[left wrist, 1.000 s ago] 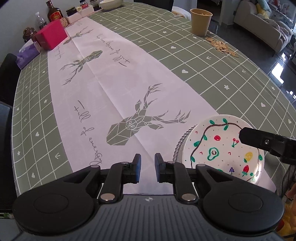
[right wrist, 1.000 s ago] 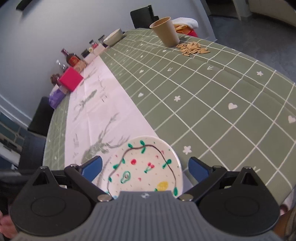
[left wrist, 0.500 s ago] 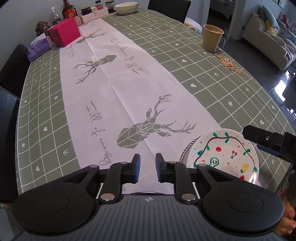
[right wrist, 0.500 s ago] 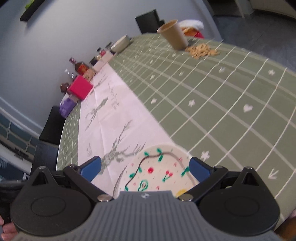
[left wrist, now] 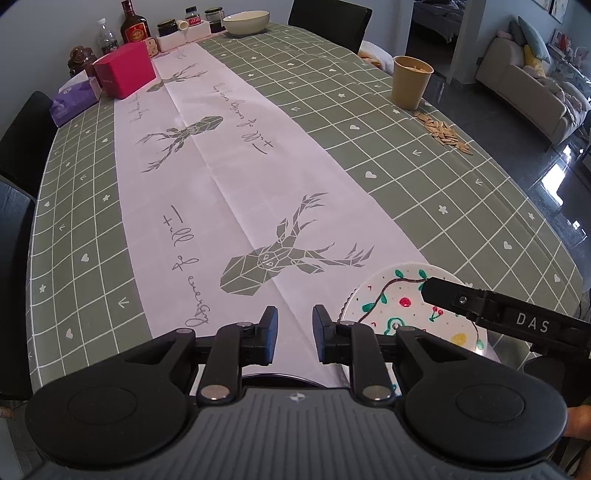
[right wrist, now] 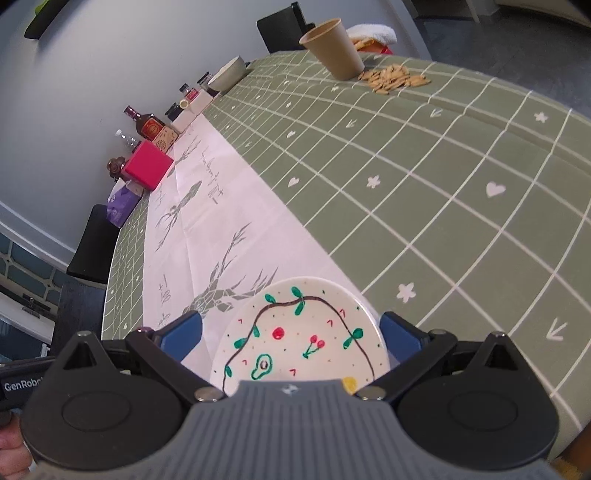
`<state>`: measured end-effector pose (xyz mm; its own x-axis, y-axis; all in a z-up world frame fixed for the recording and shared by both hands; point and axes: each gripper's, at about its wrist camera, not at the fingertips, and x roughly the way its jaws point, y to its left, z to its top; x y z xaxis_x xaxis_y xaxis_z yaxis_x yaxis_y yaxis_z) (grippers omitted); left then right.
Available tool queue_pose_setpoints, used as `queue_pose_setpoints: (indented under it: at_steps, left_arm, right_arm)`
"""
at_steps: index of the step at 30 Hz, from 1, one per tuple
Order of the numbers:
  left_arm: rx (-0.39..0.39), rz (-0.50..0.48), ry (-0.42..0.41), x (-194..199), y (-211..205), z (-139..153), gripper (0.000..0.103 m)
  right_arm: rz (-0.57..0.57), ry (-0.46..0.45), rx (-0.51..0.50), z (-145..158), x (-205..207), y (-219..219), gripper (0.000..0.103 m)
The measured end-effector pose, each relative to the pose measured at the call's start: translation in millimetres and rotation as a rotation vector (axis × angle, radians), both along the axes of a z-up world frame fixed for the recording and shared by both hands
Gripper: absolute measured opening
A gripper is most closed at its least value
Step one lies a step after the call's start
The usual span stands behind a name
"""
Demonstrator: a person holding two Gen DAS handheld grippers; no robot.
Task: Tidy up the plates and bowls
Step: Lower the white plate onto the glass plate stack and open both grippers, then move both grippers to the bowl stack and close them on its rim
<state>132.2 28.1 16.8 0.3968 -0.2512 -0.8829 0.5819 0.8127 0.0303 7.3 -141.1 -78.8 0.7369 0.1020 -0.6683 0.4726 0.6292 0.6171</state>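
Left wrist view: as the left gripper (left wrist: 294,334) fills the bottom of the frame, its fingers stand a little apart with nothing between them, over the white runner (left wrist: 229,177).
Painted plate (left wrist: 410,308): lower right of the frame, just right of the left gripper's right finger, stacked on another plate whose scalloped rim (left wrist: 347,301) peeks out at its left.
Right gripper from here: one dark finger (left wrist: 480,306) reaches in from the right edge across the plate's far side.
Far table: cream bowl (left wrist: 245,22) at top centre, paper cup (left wrist: 410,86) upper right.

Right wrist view: the right gripper (right wrist: 291,334) sits at the bottom, blue pads (right wrist: 183,334) spread wide.
Painted plate (right wrist: 295,339): lower centre, between the two pads; whether they touch its rim I cannot tell.
Tablecloth (right wrist: 443,184): green grid filling the right half.
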Motion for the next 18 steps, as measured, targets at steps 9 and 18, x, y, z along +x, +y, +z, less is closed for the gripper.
queue_pose_setpoints:
  at_steps: [9, 18]
  left_arm:
    - [-0.072, 0.069, -0.02, -1, 22, 25, 0.026]
    - [-0.183, 0.198, -0.147, -33, 62, 55, 0.045]
  right_arm:
    - [0.061, -0.054, 0.035, 16, -6, -15, 0.1]
    - [0.127, -0.148, 0.014, 43, -21, -22, 0.1]
